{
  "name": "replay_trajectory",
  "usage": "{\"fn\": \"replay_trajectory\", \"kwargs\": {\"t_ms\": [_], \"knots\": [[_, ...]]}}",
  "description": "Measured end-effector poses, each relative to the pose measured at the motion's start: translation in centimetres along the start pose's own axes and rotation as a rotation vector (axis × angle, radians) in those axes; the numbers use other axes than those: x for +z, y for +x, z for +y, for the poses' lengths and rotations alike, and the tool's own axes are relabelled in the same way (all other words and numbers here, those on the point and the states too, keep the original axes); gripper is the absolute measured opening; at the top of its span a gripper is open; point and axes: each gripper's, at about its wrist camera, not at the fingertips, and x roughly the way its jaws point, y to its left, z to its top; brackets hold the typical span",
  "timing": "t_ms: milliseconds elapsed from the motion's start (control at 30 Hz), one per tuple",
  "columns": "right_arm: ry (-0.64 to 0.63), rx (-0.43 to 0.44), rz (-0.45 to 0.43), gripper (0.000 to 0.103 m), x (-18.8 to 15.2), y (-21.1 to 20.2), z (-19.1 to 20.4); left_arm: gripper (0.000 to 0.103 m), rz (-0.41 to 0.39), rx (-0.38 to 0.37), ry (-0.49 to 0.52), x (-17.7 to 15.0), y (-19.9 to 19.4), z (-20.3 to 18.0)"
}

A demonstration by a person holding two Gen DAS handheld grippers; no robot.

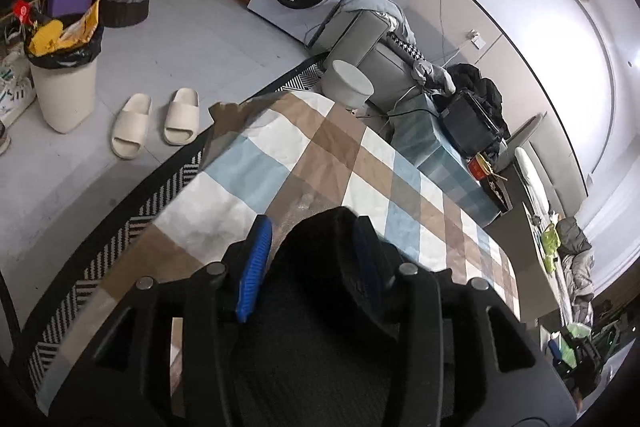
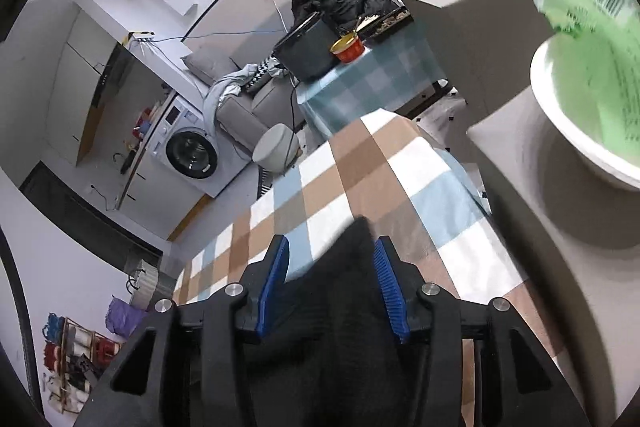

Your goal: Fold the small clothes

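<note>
In the left wrist view, the left gripper (image 1: 310,251) is hanging over the checked tablecloth (image 1: 256,171), its blue pads (image 1: 253,267) standing partly apart. A black garment (image 1: 320,247) is lying between them; whether the pads are pressing on it cannot be told. Beyond the tablecloth's far left edge, a pair of slippers (image 1: 156,123) is sitting on the floor.

In the right wrist view, the right gripper (image 2: 330,279) is sitting partly open, the same black garment between its pads without clearly touching them. A white bowl (image 2: 576,147) is standing to the right of the tablecloth.
</note>
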Motion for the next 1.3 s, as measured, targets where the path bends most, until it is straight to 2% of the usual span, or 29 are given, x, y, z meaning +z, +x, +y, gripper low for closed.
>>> {"fn": "replay_trajectory", "kwargs": {"t_ms": [167, 267, 400, 467, 567, 633, 767, 867, 933, 967, 1033, 1067, 1100, 1200, 1300], "knots": [[-0.075, -0.046, 0.045, 0.046, -1.0, -1.1, 0.6, 0.041, -0.005, 0.018, 0.056, -1.3, -2.7, -0.1], [-0.152, -0.075, 0.11, 0.054, -2.5, -1.6, 1.1, 0.05, 0.003, 0.045, 0.115, -2.9, -4.7, -0.2], [-0.264, -0.106, 0.191, 0.065, -5.2, -1.9, 1.3, 0.067, 0.023, 0.052, 0.199, -5.2, -6.8, -0.4], [-0.315, -0.14, 0.225, 0.065, -6.4, -1.8, 1.2, 0.078, 0.042, 0.051, 0.214, -6.2, -7.5, -0.3], [-0.357, -0.167, 0.271, 0.065, -8.2, -1.7, 0.8, 0.085, 0.057, 0.03, 0.229, -7.9, -8.7, -0.1], [-0.366, -0.174, 0.283, 0.065, -8.9, -1.6, 0.3, 0.101, 0.067, 0.032, 0.244, -8.9, -9.3, -0.1], [-0.364, -0.211, 0.27, 0.065, -9.2, -0.9, -0.4, 0.102, 0.074, 0.036, 0.26, -9.9, -10.0, -0.2], [-0.383, -0.208, 0.266, 0.065, -8.8, -0.3, 0.0, 0.102, 0.074, 0.042, 0.268, -10.3, -10.1, -0.2], [-0.416, -0.246, 0.266, 0.065, -8.8, 0.6, 0.1, 0.102, 0.071, 0.052, 0.272, -10.3, -9.9, -0.2], [-0.421, -0.261, 0.274, 0.064, -8.7, 1.1, 0.1, 0.102, 0.07, 0.054, 0.273, -10.4, -9.9, -0.2], [-0.407, -0.283, 0.294, 0.043, -8.8, 2.1, -0.4, 0.102, 0.073, 0.052, 0.278, -10.4, -9.6, -0.4], [-0.397, -0.278, 0.301, 0.026, -8.8, 2.3, -0.5, 0.102, 0.073, 0.054, 0.279, -10.3, -9.3, -0.5], [-0.391, -0.268, 0.302, 0.018, -8.7, 2.3, -0.6, 0.102, 0.072, 0.058, 0.284, -10.3, -9.2, -0.6], [-0.42, -0.246, 0.239, 0.013, -8.6, 0.9, 0.2, 0.102, 0.07, 0.065, 0.292, -10.3, -8.9, -0.7], [-0.437, -0.372, 0.172, 0.012, -8.2, -0.2, 0.0, 0.102, 0.074, 0.06, 0.294, -10.2, -8.6, -0.6]]}}
